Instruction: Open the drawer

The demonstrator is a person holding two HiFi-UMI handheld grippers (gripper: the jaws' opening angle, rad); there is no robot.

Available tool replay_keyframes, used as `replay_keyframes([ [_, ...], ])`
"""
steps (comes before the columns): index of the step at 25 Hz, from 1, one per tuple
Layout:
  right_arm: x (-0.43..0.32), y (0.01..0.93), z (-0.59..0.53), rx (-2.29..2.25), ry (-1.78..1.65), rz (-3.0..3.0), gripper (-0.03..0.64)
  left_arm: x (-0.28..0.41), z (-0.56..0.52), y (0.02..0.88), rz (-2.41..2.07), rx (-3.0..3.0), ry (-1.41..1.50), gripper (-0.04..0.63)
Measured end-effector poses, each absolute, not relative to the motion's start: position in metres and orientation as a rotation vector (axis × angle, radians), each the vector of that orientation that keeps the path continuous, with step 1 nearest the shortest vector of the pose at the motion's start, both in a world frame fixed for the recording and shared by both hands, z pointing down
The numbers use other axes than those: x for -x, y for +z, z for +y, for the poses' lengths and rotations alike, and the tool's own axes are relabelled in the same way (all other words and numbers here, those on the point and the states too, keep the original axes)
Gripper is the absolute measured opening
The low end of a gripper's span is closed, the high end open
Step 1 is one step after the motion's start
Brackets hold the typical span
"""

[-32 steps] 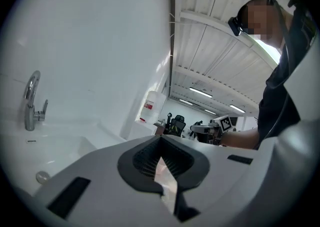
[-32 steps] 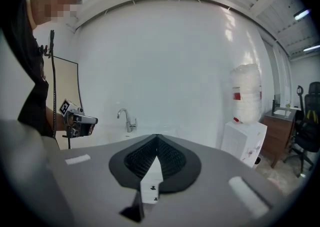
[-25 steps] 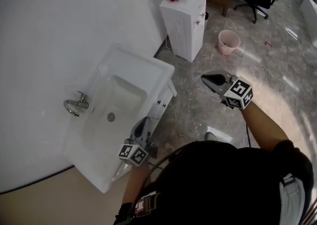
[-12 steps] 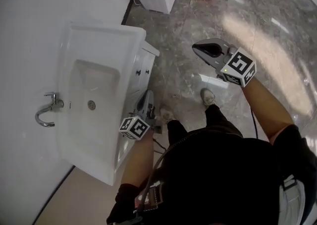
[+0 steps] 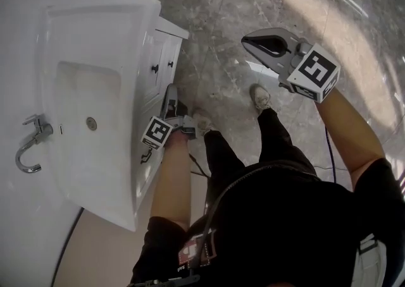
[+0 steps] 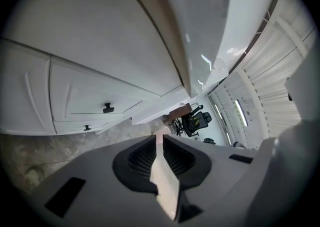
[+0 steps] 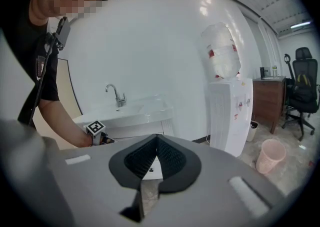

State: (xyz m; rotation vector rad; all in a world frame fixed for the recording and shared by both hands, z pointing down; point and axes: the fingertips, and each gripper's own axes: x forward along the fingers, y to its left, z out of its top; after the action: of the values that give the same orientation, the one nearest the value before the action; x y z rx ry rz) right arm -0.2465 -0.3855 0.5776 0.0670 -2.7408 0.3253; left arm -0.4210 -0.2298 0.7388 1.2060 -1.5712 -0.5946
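— What is nearest?
— The left hand-held gripper [image 5: 171, 91], held low beside the white cabinet [image 5: 166, 44] under the sink [image 5: 95, 20]. Its jaws have just been opening. The left gripper view shows a thin slit between them with nothing in it, so it is released and empty.

— And the other one?
— The right hand-held gripper [image 5: 248, 40] hangs over the marbled floor [image 5: 215, 14], well apart from the cabinet. In the right gripper view its jaw tips meet, clenched on nothing.

— Where is the drawer?
— The drawer [image 6: 80, 96] sits closed in the cabinet front. Its dark knob [image 6: 107, 108] lies ahead of the left jaws and apart from them, with a smaller knob just beside it on the next panel.

— What sits above that?
— The sink's white basin, with a chrome tap [image 5: 28, 146] at the wall side.

— And farther off?
— The right gripper view shows a white water dispenser [image 7: 227, 116] against the wall with a bottle [image 7: 220, 51] on top. Beyond it are a pink bin [image 7: 270, 156] on the floor and a black office chair [image 7: 302, 86].
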Motion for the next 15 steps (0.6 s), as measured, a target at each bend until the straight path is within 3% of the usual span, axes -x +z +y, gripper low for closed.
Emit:
replay_keyframes([
  [15,0.204,0.674,-0.362,-0.055,0.473,-2.676,-0.005,0.48,-0.244,0.858,-1.751,-0.965,-0.427,0.288],
])
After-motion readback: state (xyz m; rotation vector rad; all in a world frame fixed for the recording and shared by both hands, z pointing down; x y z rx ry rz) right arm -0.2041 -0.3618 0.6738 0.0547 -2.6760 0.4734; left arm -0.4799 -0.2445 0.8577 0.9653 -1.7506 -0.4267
